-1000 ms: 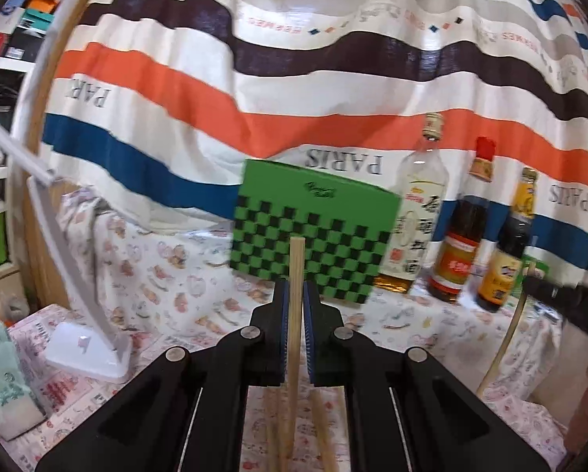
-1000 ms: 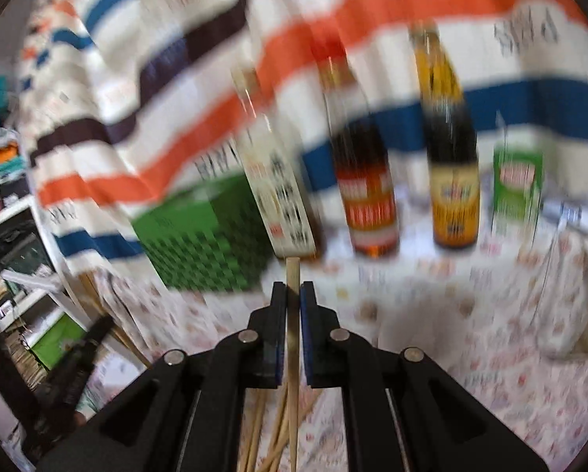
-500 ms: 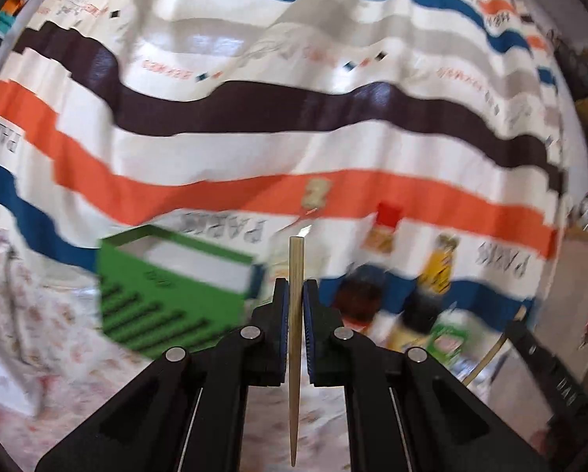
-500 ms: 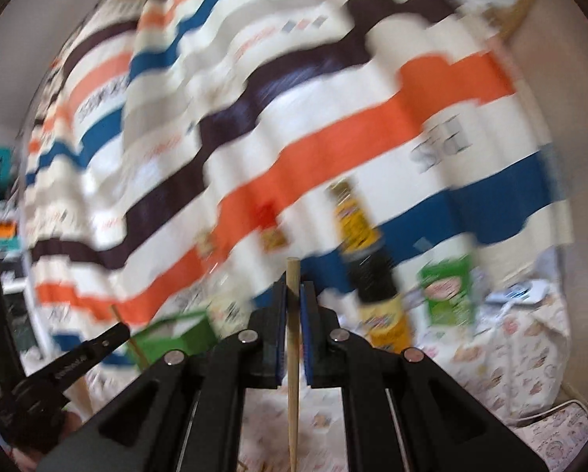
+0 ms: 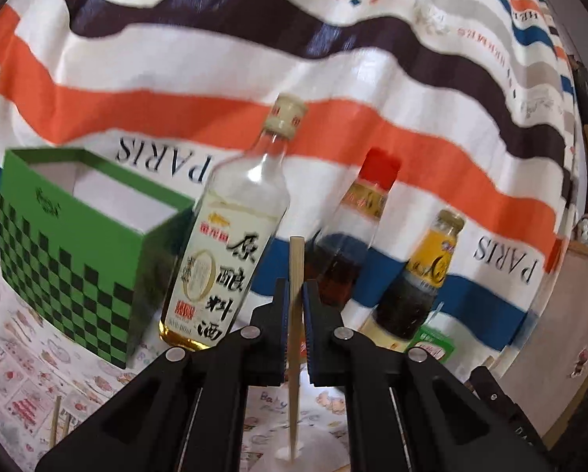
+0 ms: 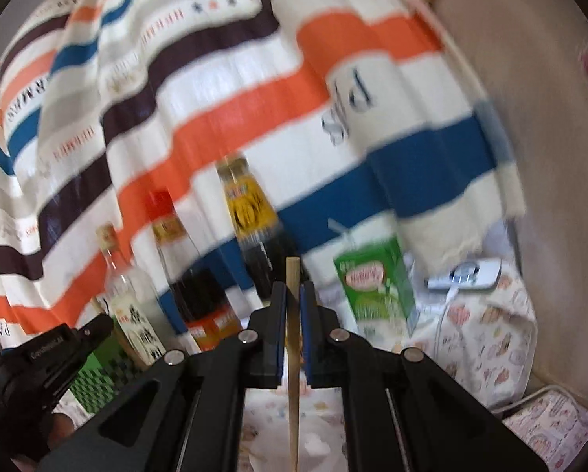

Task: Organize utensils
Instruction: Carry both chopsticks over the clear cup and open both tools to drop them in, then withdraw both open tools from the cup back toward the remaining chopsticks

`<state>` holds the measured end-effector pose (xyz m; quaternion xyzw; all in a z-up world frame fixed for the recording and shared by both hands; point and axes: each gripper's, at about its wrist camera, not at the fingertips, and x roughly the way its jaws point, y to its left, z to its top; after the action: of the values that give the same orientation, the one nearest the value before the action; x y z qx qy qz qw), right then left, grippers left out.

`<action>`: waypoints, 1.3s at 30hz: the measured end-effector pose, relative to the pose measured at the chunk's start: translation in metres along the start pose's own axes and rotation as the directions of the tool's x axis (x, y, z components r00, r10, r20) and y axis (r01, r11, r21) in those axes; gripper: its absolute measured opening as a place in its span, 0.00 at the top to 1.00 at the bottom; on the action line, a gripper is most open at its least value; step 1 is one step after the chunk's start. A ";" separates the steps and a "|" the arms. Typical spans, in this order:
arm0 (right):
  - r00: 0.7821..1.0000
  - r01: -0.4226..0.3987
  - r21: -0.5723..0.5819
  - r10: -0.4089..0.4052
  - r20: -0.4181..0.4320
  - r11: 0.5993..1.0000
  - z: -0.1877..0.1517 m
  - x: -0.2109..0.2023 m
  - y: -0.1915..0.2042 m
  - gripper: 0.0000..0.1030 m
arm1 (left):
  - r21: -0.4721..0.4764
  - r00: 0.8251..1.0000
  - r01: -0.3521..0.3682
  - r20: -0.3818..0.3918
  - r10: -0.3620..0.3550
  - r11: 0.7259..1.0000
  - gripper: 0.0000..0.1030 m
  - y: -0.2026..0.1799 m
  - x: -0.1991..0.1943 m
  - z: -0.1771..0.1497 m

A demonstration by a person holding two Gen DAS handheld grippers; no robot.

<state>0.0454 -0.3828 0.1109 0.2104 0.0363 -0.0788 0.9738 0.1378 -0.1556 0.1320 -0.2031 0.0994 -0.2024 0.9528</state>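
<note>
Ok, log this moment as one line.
left gripper: shut on wooden chopstick | right gripper: shut on second wooden chopstick | green checkered open box: no chopsticks visible inside

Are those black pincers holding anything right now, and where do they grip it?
Each clamps one wooden chopstick near its thick end: left gripper on chopstick, right gripper on another chopstick.

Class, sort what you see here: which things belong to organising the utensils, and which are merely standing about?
Job: wooden chopstick in left gripper; second wooden chopstick in right gripper; green checked box.

Bystanders: clear rice-wine bottle, red-capped dark bottle, yellow-labelled bottle, green carton.
</note>
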 end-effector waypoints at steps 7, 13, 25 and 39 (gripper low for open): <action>0.987 -0.001 -0.018 -0.002 -0.163 1.000 -0.011 0.025 -0.001 0.94 | -0.002 0.994 0.021 -0.106 -0.021 1.000 0.94 0.017 0.017 -0.036; 0.970 0.031 -0.058 -0.044 -0.237 0.998 -0.018 0.039 0.002 0.93 | 0.093 0.989 -0.010 -0.145 0.024 0.996 0.94 0.009 0.015 -0.054; 0.897 -0.004 -0.062 -0.024 -0.442 0.998 -0.031 0.063 0.003 0.71 | 0.262 0.974 -0.038 -0.205 0.094 0.964 0.69 -0.008 0.012 -0.062; 0.867 -0.096 -0.154 0.006 -0.498 0.983 -0.030 0.040 0.052 0.43 | 0.370 0.959 -0.239 -0.054 0.277 0.898 0.15 0.010 -0.068 -0.002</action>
<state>0.0924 -0.3292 0.1002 0.1389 0.2860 0.0070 0.9481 0.0798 -0.1189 0.1336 0.0009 0.1367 -0.0995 0.9856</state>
